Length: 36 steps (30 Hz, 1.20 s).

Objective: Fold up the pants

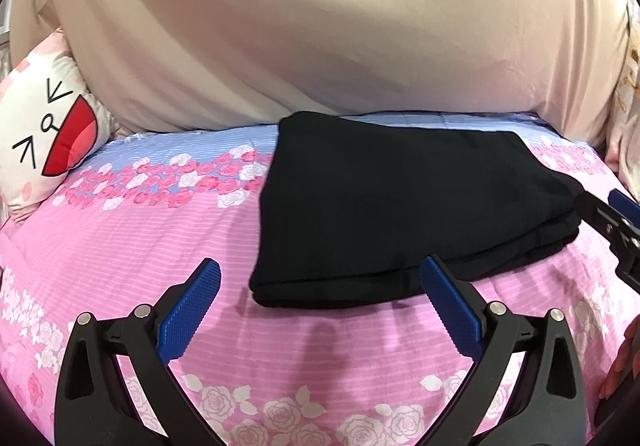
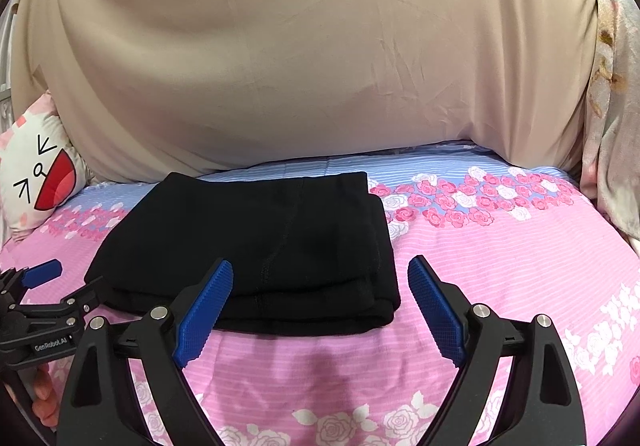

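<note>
The black pants (image 1: 408, 201) lie folded into a thick rectangular stack on the pink floral bed cover (image 1: 132, 246). They also show in the right wrist view (image 2: 256, 246). My left gripper (image 1: 320, 282) is open and empty, just in front of the stack's near left corner. My right gripper (image 2: 320, 278) is open and empty, just in front of the stack's near right corner. The right gripper shows at the right edge of the left wrist view (image 1: 616, 221). The left gripper shows at the left edge of the right wrist view (image 2: 44, 286).
A large beige cushion (image 2: 320, 53) rises behind the pants. A white cartoon-face pillow (image 1: 44, 133) lies at the far left, also in the right wrist view (image 2: 36, 173). A pale floral fabric (image 2: 612, 117) hangs at the right. The bed cover (image 2: 500, 266) stretches to the right.
</note>
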{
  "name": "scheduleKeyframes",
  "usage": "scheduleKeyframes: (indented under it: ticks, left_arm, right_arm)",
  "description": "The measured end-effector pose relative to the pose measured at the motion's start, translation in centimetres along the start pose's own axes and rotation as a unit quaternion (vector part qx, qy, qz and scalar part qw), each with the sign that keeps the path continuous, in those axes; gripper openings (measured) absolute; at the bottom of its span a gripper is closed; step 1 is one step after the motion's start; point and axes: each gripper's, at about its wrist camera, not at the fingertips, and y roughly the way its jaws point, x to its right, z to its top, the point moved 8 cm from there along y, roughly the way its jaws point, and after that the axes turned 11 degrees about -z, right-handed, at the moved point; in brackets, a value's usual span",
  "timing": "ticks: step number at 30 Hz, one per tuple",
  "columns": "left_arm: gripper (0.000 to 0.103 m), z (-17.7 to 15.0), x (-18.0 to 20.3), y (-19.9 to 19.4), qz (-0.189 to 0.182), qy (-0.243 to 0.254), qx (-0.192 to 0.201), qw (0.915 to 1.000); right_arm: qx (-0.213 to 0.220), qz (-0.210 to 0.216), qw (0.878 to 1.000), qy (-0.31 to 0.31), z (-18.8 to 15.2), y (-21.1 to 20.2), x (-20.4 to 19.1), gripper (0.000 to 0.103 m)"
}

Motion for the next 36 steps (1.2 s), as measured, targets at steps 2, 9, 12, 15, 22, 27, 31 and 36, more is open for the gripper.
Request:
scheduleKeyframes:
  ticks: [2,9,12,15,22,27,31,36]
  left_arm:
    - [0.098,0.07,-0.14,-0.04,0.001,-0.003,0.003,1.0]
    - [0.098,0.18,0.16,-0.13,-0.003,0.004,0.007,1.0]
    - [0.098,0.29,0.22,-0.17,-0.001,0.008,0.01,0.9999]
    - [0.098,0.36,0.16,-0.16,0.001,0.008,0.011,0.9999]
    - [0.098,0.49,0.1,-0.39,0.004,0.009,0.016,0.9998]
    - [0.098,0.54,-0.03,-0.38,0.004,0.009,0.017,0.9998]
    - [0.098,0.61,-0.17,-0.36,0.006,0.006,0.017,0.9998]
    - [0.098,0.68,-0.26,-0.38,0.008,0.007,0.018,0.9998]
  right_arm:
    - [0.0,-0.001,1.0,0.0,-0.03,-0.02,-0.02,0.087]
    - [-0.001,-0.002,1.0,-0.001,-0.12,-0.15,-0.06,0.087]
    - [-0.001,-0.002,1.0,-0.002,-0.13,-0.12,-0.08,0.087]
    - [-0.002,-0.001,1.0,-0.002,-0.15,-0.12,-0.07,0.087]
    - [-0.003,-0.001,1.0,-0.003,-0.24,0.02,-0.01,0.092]
    - [-0.002,0.0,1.0,-0.004,-0.23,0.02,0.03,0.092]
    - [-0.004,0.002,1.0,-0.004,-0.26,0.12,0.08,0.092]
    - [-0.004,0.002,1.0,-0.004,-0.26,0.15,0.09,0.092]
